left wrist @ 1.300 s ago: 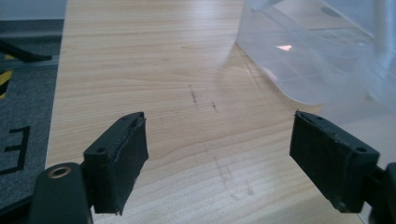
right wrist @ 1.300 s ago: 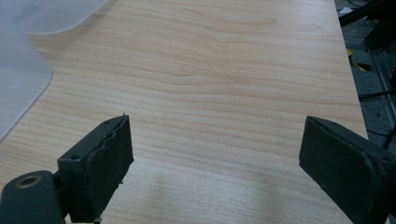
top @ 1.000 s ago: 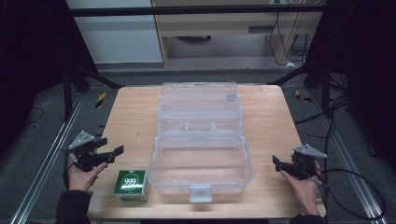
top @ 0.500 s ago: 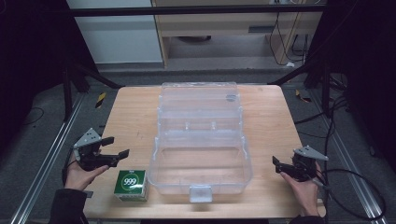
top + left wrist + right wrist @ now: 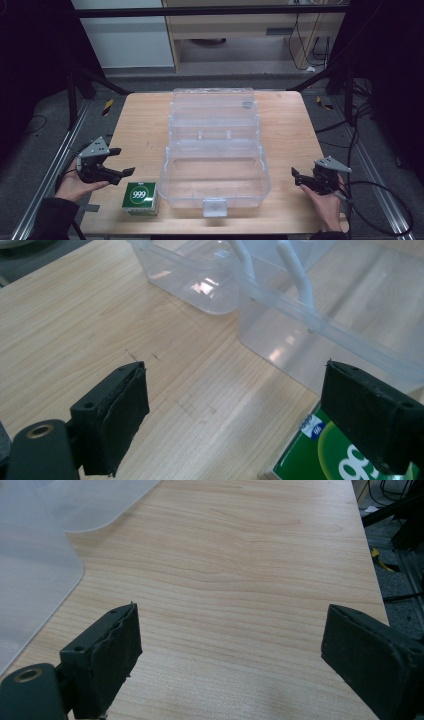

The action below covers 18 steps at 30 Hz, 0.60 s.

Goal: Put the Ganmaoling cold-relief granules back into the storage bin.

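- High view: a clear plastic case (image 5: 214,150) lies open and empty at the centre of the worktop (image 5: 140,125), lid folded back toward the top of the frame. A green box marked 999 (image 5: 141,198) sits at lower left, just beside the case's front corner and not yet inside; judging by this, packing has not begun.
- The left claw (image 5: 121,161) hovers just above the green box at left, jaws parted with nothing between them. The right claw (image 5: 296,177) rests at lower right, open and empty, near the case.
- Against the earlier frame, the left hand has lifted slightly and its jaws have just been opening; the right hand, box and case are unchanged.
- Left gripper view: both black pads stand wide apart over bare wood, the green box (image 5: 310,455) at lower right behind one pad, the case wall (image 5: 300,335) beyond.
- Right gripper view: pads spread over the empty worktop (image 5: 240,580); the frosted case edge (image 5: 35,575) sits at the left.
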Each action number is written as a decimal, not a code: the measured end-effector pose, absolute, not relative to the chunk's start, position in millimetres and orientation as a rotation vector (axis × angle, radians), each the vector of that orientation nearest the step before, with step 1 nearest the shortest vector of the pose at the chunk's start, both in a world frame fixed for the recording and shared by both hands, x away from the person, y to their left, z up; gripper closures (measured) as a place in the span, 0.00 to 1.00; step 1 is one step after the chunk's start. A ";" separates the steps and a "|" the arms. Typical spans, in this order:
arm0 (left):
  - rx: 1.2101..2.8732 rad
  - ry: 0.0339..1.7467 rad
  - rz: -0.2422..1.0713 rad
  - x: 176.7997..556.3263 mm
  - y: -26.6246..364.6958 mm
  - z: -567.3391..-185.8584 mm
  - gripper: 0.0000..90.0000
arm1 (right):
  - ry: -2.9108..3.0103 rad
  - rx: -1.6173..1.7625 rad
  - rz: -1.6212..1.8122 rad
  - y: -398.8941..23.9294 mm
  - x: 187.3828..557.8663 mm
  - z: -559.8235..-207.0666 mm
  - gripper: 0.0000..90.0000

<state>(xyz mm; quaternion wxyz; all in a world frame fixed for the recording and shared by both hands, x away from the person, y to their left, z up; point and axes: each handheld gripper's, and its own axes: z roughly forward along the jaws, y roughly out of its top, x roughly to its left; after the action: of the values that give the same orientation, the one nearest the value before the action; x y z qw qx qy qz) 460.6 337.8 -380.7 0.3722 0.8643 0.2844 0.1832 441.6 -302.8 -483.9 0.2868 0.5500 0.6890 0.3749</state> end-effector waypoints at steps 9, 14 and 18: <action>2.384 0.558 0.457 457.0 323.5 -379.9 0.08 | 1.845 1.471 1.001 -302.1 441.7 -484.4 0.10; 2.449 0.508 0.450 457.0 316.0 -379.5 0.07 | 1.849 1.465 0.999 -301.9 442.2 -484.8 0.10; 2.501 0.456 0.424 455.7 310.9 -379.0 0.07 | 1.852 1.461 0.993 -302.0 442.3 -485.0 0.10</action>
<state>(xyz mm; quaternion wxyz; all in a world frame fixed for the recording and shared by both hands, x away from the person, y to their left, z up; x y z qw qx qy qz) 455.7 310.9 -379.0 0.2783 0.9320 0.1701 0.1580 442.3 -302.0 -485.0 0.2869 0.5469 0.6931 0.3718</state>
